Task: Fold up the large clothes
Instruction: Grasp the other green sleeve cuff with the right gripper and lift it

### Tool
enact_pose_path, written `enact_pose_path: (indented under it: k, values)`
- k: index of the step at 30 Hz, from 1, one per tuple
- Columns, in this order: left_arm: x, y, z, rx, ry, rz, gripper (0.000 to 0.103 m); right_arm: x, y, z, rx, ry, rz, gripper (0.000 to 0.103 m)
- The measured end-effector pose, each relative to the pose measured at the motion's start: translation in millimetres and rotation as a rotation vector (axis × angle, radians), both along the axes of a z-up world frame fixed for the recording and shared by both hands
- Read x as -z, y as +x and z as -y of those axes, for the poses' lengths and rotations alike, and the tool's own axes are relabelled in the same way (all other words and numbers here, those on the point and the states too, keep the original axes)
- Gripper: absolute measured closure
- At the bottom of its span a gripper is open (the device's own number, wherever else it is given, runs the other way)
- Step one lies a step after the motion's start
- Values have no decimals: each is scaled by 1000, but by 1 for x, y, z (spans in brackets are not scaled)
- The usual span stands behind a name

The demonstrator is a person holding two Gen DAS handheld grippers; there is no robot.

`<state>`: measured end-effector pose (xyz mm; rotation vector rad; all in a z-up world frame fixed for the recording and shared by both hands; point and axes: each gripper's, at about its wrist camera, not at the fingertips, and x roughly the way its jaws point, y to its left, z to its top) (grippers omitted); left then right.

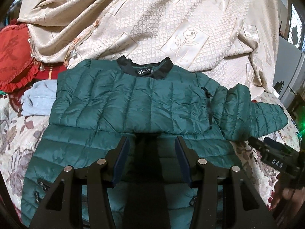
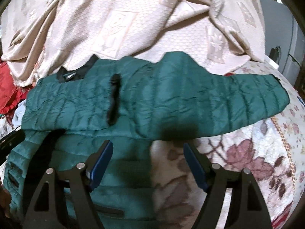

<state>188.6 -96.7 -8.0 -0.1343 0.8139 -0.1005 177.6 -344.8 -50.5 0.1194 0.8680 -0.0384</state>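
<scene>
A dark green quilted jacket (image 1: pixel 129 99) lies flat on the bed, its black collar (image 1: pixel 146 66) at the far side. One side is folded over the body, and a sleeve (image 1: pixel 257 112) reaches out to the right. My left gripper (image 1: pixel 151 139) hovers open over the jacket's lower middle, with nothing between its pads. In the right wrist view the sleeve (image 2: pixel 219 103) runs across the frame. My right gripper (image 2: pixel 147 145) stands wide open just in front of the sleeve's near edge, over the jacket's side edge, and holds nothing. It also shows in the left wrist view as the right gripper (image 1: pixel 274 154).
A cream embossed bedspread (image 1: pixel 152 19) is heaped behind the jacket. A red ruffled cushion (image 1: pixel 15 57) and a light blue cloth (image 1: pixel 36 99) lie at the left. The floral bed cover (image 2: pixel 247 162) shows at the right, with a grey appliance (image 1: pixel 291 66) beyond it.
</scene>
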Motion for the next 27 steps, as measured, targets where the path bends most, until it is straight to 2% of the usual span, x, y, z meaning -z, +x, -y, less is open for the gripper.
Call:
enact_pose_path:
  k: [19,27]
  values:
    - [14,3,2,-17,8,-36,71,15,18,103,175,-59,-30,23]
    - [20,8,-6,-29,0,-41,71,12,30,170,330,-79,-21,23]
